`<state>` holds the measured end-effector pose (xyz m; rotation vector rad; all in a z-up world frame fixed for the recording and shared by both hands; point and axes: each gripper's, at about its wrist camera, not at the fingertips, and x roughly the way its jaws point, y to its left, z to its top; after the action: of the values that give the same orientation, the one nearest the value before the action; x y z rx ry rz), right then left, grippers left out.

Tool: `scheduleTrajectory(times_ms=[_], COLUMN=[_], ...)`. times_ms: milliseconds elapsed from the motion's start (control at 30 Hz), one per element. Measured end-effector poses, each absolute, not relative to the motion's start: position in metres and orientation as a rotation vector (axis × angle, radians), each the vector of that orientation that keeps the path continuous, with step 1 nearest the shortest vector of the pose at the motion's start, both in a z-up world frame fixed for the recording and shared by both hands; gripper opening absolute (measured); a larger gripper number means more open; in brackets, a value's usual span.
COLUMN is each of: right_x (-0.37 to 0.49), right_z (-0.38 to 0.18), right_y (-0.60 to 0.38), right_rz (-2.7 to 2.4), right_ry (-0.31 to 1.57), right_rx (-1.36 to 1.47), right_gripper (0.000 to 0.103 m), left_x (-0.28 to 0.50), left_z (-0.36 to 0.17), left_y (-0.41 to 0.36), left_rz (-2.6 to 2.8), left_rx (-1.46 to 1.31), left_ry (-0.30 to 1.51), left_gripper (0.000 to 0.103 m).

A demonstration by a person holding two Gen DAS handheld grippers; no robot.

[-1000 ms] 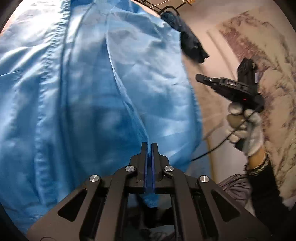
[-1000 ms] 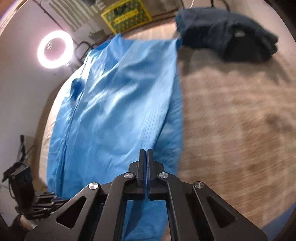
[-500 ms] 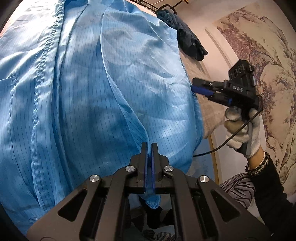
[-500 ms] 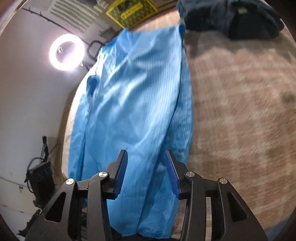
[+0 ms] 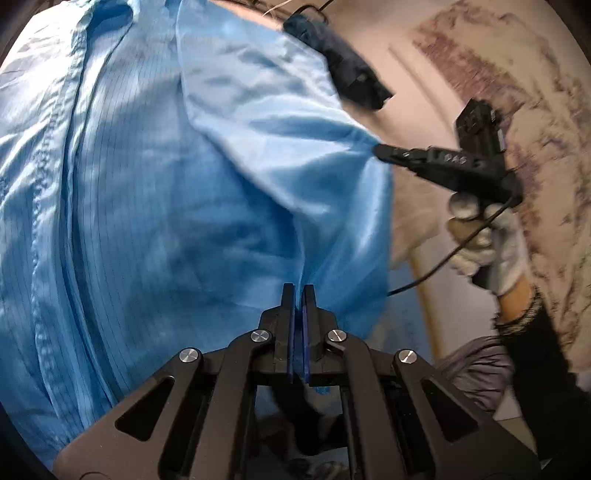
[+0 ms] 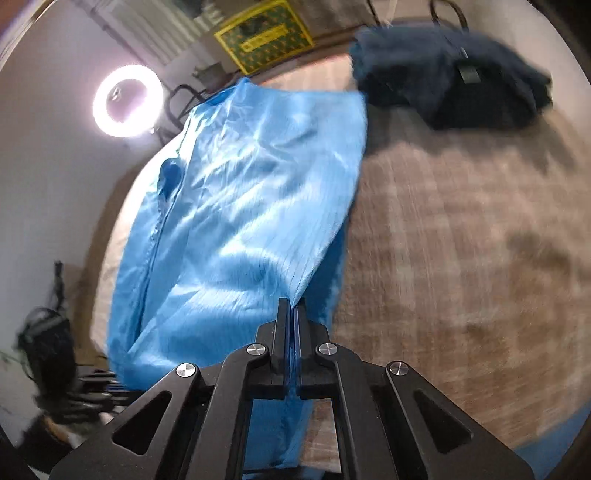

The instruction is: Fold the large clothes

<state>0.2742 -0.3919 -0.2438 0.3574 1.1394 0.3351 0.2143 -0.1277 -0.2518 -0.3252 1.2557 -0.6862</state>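
Pinching blue fabric in both tools, we start nearest the lenses: the left gripper (image 5: 298, 291) has its jaws closed on a fold of the blue garment (image 5: 155, 206) at its near edge, and the right gripper (image 6: 292, 306) is likewise clamped shut on an edge of the same cloth, which runs up from between its pads. From the left wrist view we also see the right gripper (image 5: 384, 151) out to the side, biting the garment's right-hand edge, carried by a gloved hand (image 5: 484, 240) with a dark sleeve behind it and a thin black cable hanging below. The garment lies spread over a brownish woven surface (image 6: 461, 229), its seamed front running away from us on the left, one panel lifted and creased where the right gripper holds it. Farther off, a dark navy garment (image 6: 450, 74) sits bunched on the same surface, just beyond the blue cloth's far corner and close enough to crowd it. Beyond that stand a lit ring light (image 6: 127, 99) and a yellow-bordered sign (image 6: 264, 31); both views are somewhat blurred.
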Motion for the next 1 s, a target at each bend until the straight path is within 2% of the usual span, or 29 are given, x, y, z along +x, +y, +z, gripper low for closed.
scheduleTrajectory(times_ms=[100, 233, 367, 600, 800, 833, 900, 1000], right_x=[0.279, 0.277, 0.263, 0.223, 0.184, 0.182, 0.180, 0.182], right_z=[-0.263, -0.263, -0.251, -0.229, -0.252, -0.255, -0.268, -0.282], right_y=[-0.378, -0.377, -0.394, -0.404, -0.400, -0.398, -0.395, -0.395], right_rz=[0.295, 0.313, 0.329, 0.375, 0.416, 0.423, 0.422, 0.416], right_ry=[1.198, 1.213, 1.178, 1.115, 1.159, 1.158, 1.155, 1.150], right_rx=[0.260, 0.241, 0.286, 0.330, 0.367, 0.367, 0.395, 0.454], right_gripper=[0.001, 0.006, 0.033, 0.033, 0.034, 0.035, 0.045, 0.045], left_x=[0.219, 0.216, 0.210, 0.199, 0.173, 0.168, 0.163, 0.160], left_z=[-0.269, -0.262, -0.262, -0.249, -0.221, -0.220, -0.222, -0.232], left_y=[-0.129, -0.131, -0.131, -0.122, -0.118, -0.120, -0.125, -0.138], left_rz=[-0.634, -0.629, -0.619, -0.584, -0.588, -0.593, -0.602, -0.632], left_rx=[-0.288, -0.232, -0.205, -0.168, -0.169, -0.171, -0.175, -0.196], left_ry=[1.289, 1.247, 1.231, 1.204, 1.064, 1.043, 1.029, 1.041], left_gripper=[0.001, 0.001, 0.001, 0.001, 0.001, 0.001, 0.001, 0.001])
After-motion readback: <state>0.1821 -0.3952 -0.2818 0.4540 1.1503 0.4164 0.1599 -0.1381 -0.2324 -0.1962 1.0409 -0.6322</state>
